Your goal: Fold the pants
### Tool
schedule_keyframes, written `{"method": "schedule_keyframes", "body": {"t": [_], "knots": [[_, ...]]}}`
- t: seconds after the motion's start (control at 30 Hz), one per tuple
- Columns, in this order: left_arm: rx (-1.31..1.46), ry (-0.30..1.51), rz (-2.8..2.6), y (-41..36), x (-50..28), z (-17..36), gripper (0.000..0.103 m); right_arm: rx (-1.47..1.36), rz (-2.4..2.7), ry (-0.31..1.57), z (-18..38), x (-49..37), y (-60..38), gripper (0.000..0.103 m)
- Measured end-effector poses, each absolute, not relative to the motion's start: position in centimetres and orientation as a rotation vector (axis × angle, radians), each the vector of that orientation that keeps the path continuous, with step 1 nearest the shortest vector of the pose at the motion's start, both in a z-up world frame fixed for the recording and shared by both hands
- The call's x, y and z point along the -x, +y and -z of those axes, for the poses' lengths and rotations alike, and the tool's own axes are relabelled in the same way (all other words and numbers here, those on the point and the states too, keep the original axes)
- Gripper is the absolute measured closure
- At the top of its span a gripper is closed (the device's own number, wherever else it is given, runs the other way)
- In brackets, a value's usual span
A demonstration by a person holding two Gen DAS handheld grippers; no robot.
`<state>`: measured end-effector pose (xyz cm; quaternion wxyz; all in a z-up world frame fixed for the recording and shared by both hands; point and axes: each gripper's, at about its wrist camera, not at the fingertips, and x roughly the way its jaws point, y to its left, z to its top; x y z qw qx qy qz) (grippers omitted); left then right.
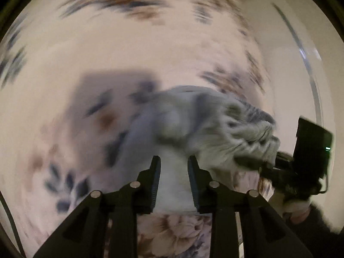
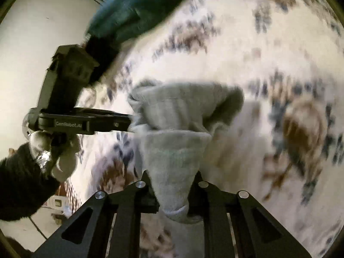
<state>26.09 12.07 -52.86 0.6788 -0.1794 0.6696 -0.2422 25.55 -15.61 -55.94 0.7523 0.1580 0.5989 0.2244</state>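
Nearest in the left wrist view, left gripper with jaws partly apart and pale cloth of the pants lying between the fingers; whether the pads actually pinch the fabric cannot be told through the blur. In the right wrist view, right gripper closed around a bunched fold of the pants, cloth squeezed into a narrow neck between its fingers and hanging down past them. Farther out, garment lifted clear above a floral bedsheet, gathered and crumpled, stretched between both tools, each one visible at the edge of the other's view gripping an end. Beyond that, heavy motion blur over sheet and plain wall.

Likely step in hand: raising and shaking out the pants before laying them flat, not yet an actual fold. Next move probably calling for spreading both ends apart to pull out wrinkles, lowering onto the sheet with legs aligned, and keeping both grips firm meanwhile.
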Motion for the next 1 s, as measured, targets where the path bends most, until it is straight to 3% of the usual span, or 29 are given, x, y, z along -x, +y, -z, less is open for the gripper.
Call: {"method": "schedule_keyframes", "body": {"t": [0.2,0.27,0.37,0.43,0.63,0.83,1.0], "knots": [[0.626,1.423,0.440,16.1,-26.9,53.4,0.079,-0.853,-0.075,1.233,60.7,-32.1,-27.0,0.086],[0.633,1.423,0.465,14.9,-27.4,53.3,0.079,-1.083,0.012,1.301,63.6,-32.4,-30.0,0.084],[0.608,1.438,0.517,12.8,-27.8,53.1,0.079,-1.128,0.044,1.396,64.7,-32.0,-30.7,0.060],[0.583,1.451,0.546,11.4,-28.0,53.2,0.079,-1.040,0.053,1.399,63.8,-32.0,-30.4,0.026],[0.479,1.470,0.563,10.4,-27.2,53.6,0.079,-1.076,0.083,1.328,61.8,-27.1,-32.4,0.024],[0.589,1.520,0.648,9.8,-30.6,56.2,0.077,-1.311,-0.063,1.380,66.2,-18.0,-30.7,0.023],[0.536,1.585,0.773,5.4,-35.2,57.8,0.073,-1.373,-0.099,1.252,68.4,-19.7,-31.2,0.022]]}}
